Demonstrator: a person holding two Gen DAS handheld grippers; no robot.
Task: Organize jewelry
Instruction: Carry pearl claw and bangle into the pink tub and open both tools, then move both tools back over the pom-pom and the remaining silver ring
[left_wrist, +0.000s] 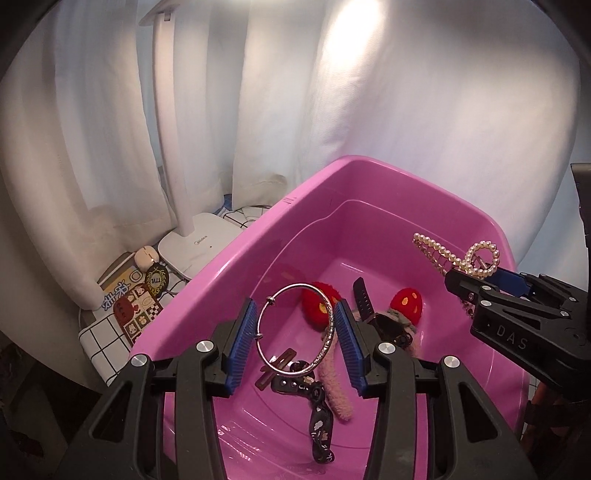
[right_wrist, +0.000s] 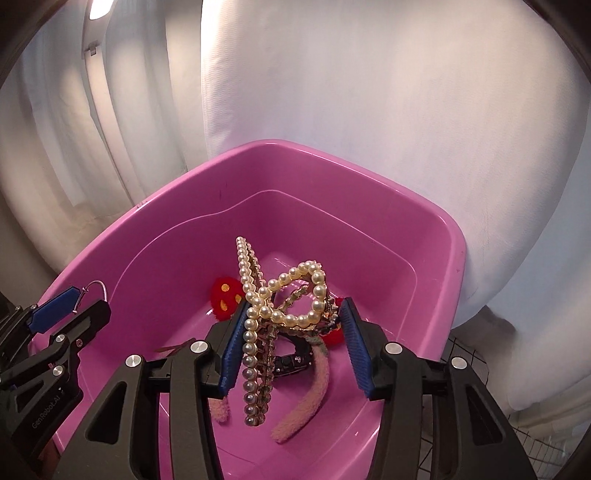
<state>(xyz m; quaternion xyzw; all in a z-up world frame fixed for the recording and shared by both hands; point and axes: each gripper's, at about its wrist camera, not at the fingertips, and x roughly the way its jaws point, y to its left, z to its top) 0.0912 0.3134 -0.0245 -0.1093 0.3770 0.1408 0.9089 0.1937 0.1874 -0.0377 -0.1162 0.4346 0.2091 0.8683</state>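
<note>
Left gripper (left_wrist: 295, 343) pinches my silver bangle (left_wrist: 295, 329); right gripper (right_wrist: 293, 345) clamps the pearl clip (right_wrist: 284, 299).
Bangle's stiff and slick, so I'd grip its rim; the clip's beads look fragile above the pink tub (left_wrist: 369, 177).

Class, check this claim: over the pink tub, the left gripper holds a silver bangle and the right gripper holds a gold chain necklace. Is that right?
Not quite. The right gripper holds a pearl hair claw clip, not a gold chain necklace; the right wrist view shows its rows of pearls between the blue fingers. The rest stands: the left gripper holds the silver bangle over the pink tub.
</note>
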